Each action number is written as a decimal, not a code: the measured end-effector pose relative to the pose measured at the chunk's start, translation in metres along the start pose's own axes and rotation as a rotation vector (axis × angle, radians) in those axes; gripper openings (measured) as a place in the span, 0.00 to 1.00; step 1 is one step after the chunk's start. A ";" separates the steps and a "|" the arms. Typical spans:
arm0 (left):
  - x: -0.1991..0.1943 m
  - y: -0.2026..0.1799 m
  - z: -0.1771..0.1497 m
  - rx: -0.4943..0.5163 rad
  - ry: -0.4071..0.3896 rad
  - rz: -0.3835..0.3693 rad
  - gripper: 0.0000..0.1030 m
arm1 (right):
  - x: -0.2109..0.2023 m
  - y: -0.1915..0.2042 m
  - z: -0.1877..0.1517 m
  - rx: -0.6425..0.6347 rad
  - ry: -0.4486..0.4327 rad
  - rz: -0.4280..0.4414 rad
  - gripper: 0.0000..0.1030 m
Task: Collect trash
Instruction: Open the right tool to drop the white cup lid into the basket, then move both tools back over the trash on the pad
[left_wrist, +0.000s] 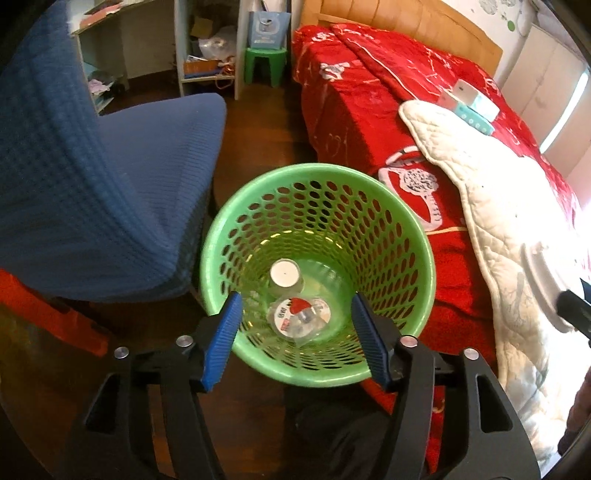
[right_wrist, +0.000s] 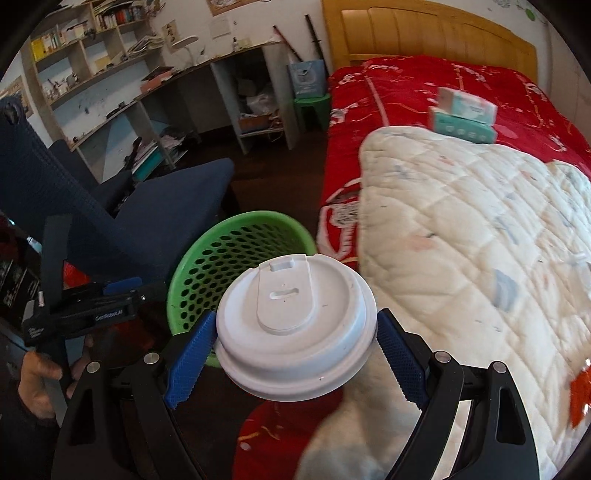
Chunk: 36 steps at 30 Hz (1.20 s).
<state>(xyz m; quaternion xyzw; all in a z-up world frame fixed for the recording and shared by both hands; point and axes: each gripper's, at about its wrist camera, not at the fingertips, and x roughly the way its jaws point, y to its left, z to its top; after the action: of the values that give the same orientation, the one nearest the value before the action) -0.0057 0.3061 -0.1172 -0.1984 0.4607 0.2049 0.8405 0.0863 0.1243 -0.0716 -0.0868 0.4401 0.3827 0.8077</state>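
Left gripper released above green basket; right gripper grasping white-lidded cup (pads pressing lid).

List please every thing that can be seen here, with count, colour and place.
basket: one, green, on the floor beside the bed
cups: two, clear, inside the basket
lidded cup: one, white lid, between the right gripper's fingers
chair: one, blue, left of the basket
bed cover: one, red, on the bed
quilt: one, white, on the bed cover
boxes: two, teal and white, stacked on the bed
stool: one, green, by the shelves
left gripper: open, above the basket
right gripper: shut on the lidded cup
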 end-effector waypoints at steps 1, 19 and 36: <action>-0.003 0.003 0.000 -0.004 -0.007 0.005 0.61 | 0.006 0.006 0.002 -0.007 0.006 0.008 0.81; -0.013 0.034 -0.009 -0.073 -0.025 0.010 0.62 | 0.083 0.054 0.018 -0.040 0.087 0.056 0.82; -0.016 -0.001 -0.004 -0.012 -0.034 -0.023 0.62 | 0.034 0.024 0.009 0.001 0.019 0.026 0.85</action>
<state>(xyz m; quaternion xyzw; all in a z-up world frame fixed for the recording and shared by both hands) -0.0158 0.3002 -0.1051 -0.2051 0.4428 0.2014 0.8493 0.0859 0.1637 -0.0880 -0.0843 0.4492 0.3919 0.7984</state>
